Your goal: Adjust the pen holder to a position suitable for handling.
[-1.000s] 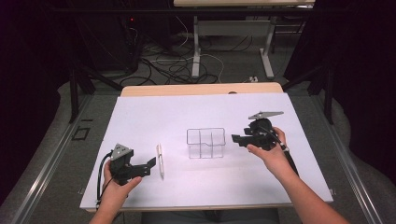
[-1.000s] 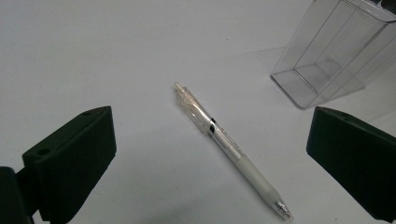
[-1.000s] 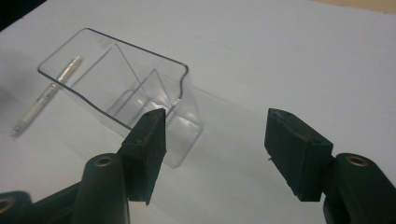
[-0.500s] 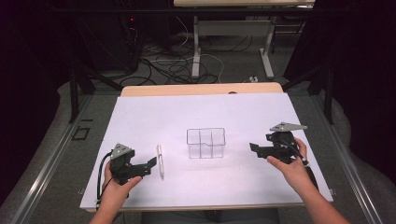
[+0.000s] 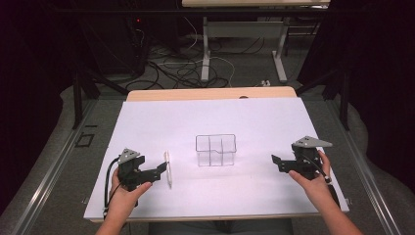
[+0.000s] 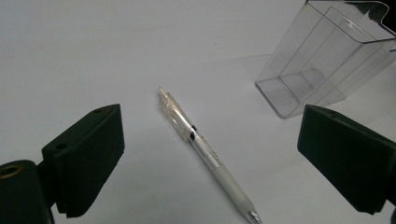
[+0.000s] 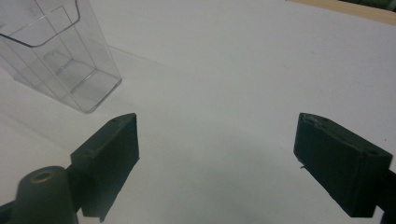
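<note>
The white table surface (image 5: pixel 274 127) lies bare around the clear plastic three-compartment holder (image 5: pixel 216 150), which stands upright at centre as the sole tall obstacle. A translucent white pen (image 5: pixel 168 168) lies flat left of it, well apart.

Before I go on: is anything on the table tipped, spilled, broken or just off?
Nothing stands out. The clear organizer stands upright mid-table with nothing in it, and the pen lies flat and whole on the white table, ahead of the open left gripper. The right gripper is open with nothing between its jaws.
</note>
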The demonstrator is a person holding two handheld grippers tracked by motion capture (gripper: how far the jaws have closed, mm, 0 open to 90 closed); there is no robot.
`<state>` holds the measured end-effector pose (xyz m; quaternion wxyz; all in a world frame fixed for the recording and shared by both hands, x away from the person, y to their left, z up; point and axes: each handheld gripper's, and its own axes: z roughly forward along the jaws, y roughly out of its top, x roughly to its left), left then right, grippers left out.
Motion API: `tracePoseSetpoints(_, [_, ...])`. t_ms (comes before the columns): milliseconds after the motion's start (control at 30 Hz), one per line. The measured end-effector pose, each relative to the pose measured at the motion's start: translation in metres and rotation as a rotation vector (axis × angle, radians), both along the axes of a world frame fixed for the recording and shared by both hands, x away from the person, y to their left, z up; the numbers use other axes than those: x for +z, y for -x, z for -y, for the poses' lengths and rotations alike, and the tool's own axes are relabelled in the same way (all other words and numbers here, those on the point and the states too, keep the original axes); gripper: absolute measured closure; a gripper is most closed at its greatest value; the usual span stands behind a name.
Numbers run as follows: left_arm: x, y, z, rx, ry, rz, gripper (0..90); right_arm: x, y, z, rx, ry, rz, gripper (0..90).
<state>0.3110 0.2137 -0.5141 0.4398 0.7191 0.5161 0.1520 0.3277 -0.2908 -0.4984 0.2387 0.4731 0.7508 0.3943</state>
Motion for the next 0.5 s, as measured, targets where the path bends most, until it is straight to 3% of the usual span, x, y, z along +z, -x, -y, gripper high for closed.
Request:
tracePoseSetpoints(300, [0.009,-0.009,0.008,0.056,0.033,-0.066,18.5,-0.005,0.001,0.011,-0.054,-0.009,0.002,5.8])
tracePoseSetpoints(433, [0.011,-0.014,0.012,0.075,0.021,-0.118,26.1,-0.005,0.002,0.011,-0.057,-0.012,-0.003,5.8])
tracePoseSetpoints(500, [0.012,-0.017,0.014,0.083,-0.019,-0.136,28.0,-0.006,0.002,0.011,-0.056,-0.009,-0.005,5.9])
